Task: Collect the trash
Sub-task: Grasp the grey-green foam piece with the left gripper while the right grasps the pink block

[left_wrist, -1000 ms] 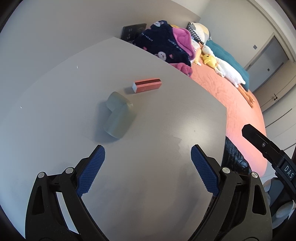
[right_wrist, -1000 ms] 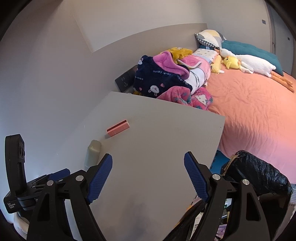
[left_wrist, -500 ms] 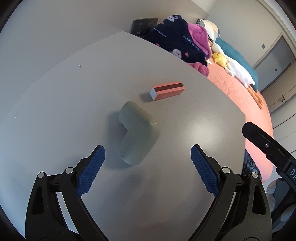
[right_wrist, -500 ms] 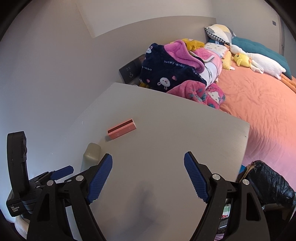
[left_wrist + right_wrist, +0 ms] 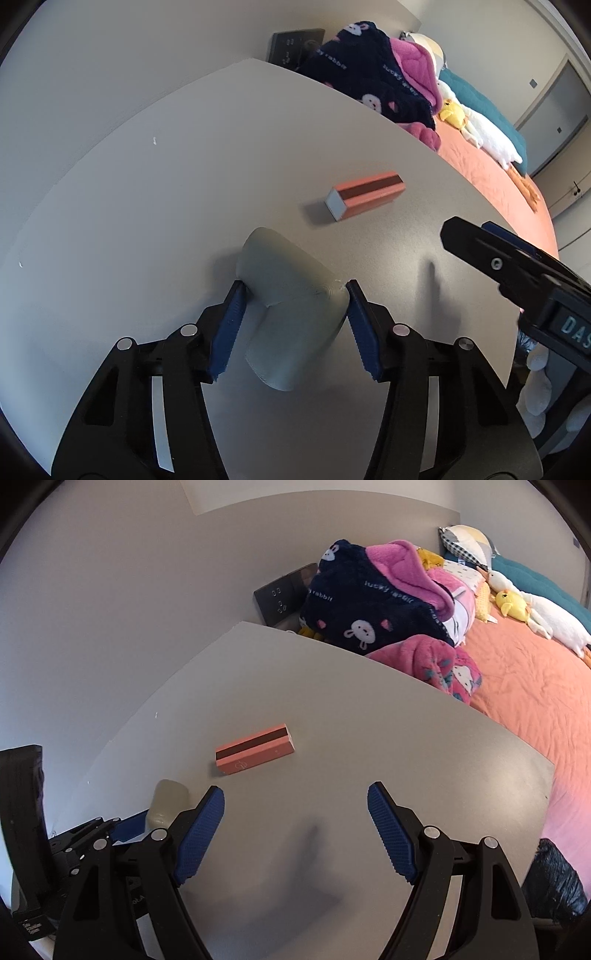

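Jaws of the left gripper (image 5: 293,317) are closing around the bent grey-green piece (image 5: 291,314) lying on the grey worktop (image 5: 129,229), with the piece sitting between the blue pads; one pad is touching its elbow on the right, the other is meeting its inner corner on the left, though I cannot say the squeeze is firm yet. To my eye the pick-up of this first bit of trash is in hand. Next, the grip needs to settle before any lift, since the rounded, soft-looking shape could twist or slip out.

Just beyond it, apart from it, the pink box (image 5: 255,753) is lying flat on the worktop. Over it, the right gripper (image 5: 295,827) is hovering with its jaws spread wide and nothing between them, the box lying ahead of its tips. Off the worktop's edge, a black bin bag (image 5: 554,882) is waiting beside the bed (image 5: 535,701).
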Demonstrator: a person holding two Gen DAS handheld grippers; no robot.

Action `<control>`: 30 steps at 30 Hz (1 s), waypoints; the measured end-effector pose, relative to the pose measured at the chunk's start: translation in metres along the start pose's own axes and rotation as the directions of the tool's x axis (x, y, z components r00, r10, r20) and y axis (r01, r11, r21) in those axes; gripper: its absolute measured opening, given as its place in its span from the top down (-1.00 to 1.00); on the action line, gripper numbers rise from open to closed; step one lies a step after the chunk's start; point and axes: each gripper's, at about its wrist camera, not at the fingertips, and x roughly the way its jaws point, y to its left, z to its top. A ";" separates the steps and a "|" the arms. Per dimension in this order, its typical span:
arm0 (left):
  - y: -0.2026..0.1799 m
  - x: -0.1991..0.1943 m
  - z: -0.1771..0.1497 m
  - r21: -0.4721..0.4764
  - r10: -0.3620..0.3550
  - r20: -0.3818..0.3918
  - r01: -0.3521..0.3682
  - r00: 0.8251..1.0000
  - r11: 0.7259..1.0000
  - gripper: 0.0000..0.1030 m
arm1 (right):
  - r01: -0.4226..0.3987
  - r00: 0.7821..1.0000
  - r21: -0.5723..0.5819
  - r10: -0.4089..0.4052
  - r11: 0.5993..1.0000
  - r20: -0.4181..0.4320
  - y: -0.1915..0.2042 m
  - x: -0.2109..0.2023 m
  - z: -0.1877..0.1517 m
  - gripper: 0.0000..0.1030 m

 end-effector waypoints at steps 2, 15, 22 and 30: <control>0.004 -0.002 0.002 0.001 0.025 0.021 -0.025 0.999 1.000 -0.01 | -0.003 1.000 -0.012 0.003 1.000 -0.007 0.003 0.007 0.003 -0.56; 0.038 -0.019 0.011 -0.056 0.067 0.064 -0.063 0.996 0.996 -0.01 | 0.010 0.999 -0.102 -0.014 0.995 -0.041 0.030 0.049 0.014 -0.56; 0.044 -0.019 0.010 -0.069 0.064 0.059 -0.060 0.996 0.996 -0.01 | 0.029 0.998 -0.156 -0.038 0.987 -0.052 0.041 0.062 0.018 -0.58; 0.045 -0.020 0.008 -0.074 0.054 0.062 -0.049 0.997 0.996 -0.01 | 0.004 0.997 -0.165 -0.017 0.986 -0.076 0.044 0.062 0.019 -0.30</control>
